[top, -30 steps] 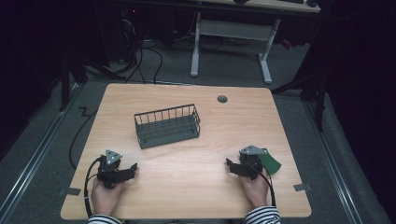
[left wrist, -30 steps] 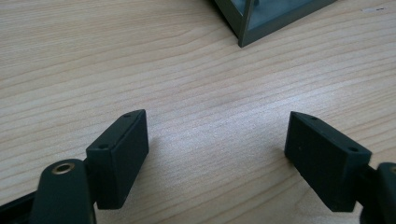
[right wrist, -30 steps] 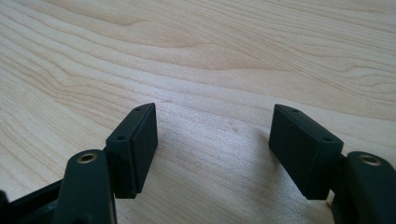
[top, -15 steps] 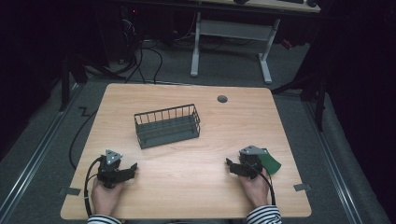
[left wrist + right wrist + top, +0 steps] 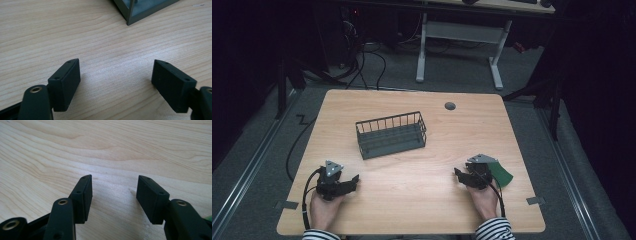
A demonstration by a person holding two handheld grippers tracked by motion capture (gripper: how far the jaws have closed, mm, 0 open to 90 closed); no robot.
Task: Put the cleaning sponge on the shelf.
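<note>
Moved: nothing, my hands stay put | left gripper (image 5: 346, 184) and right gripper (image 5: 464, 176): jaws open, empty, on the surface (image 5: 422, 210) | basket (image 5: 391, 134): ahead, long side across, nearer my left | green thing (image 5: 499, 173) beside right.

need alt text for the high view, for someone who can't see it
A person's two hands rest open tongs, left and right, on a wooden table; an empty wire basket sits mid-table and a green object lies beside the right tongs.
</note>
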